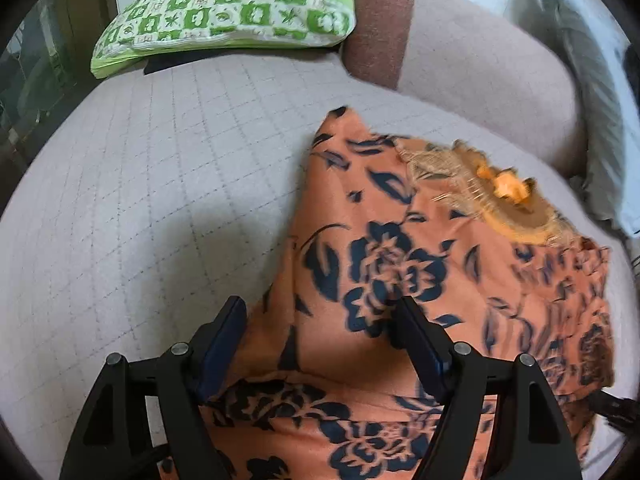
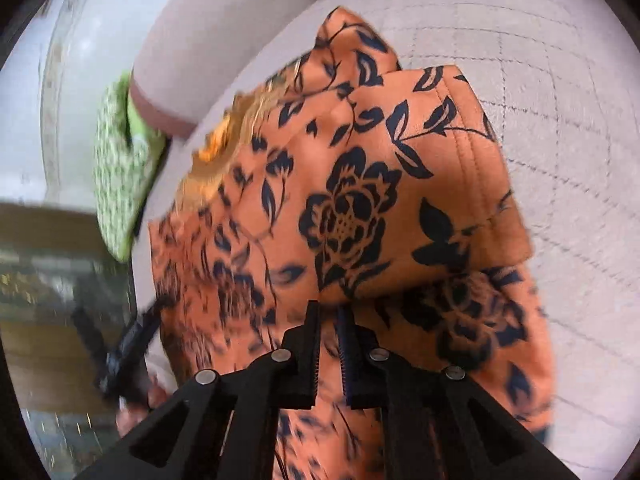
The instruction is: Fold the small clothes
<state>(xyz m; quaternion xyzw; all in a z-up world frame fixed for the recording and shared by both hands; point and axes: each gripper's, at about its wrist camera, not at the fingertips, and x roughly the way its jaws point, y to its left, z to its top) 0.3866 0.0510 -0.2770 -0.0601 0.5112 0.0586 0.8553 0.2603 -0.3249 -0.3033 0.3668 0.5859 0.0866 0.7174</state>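
An orange garment with dark blue flowers (image 1: 400,264) lies on a quilted grey bed cover (image 1: 140,184), with a gold embroidered neckline (image 1: 492,196) at its far side. My left gripper (image 1: 320,316) is open, its fingers spread over the garment's near edge, touching no fold that I can see. In the right wrist view the same garment (image 2: 360,208) has a sleeve or flap folded over its top. My right gripper (image 2: 329,312) is shut on a fold of the garment's cloth at its near edge. The left gripper's tool (image 2: 128,344) shows blurred at the left.
A green and white patterned pillow (image 1: 224,12) lies at the far end of the bed. A pinkish bolster with a brown end (image 1: 460,48) lies behind the garment. A grey striped cloth (image 1: 592,92) sits at the far right. Bare cover lies to the left.
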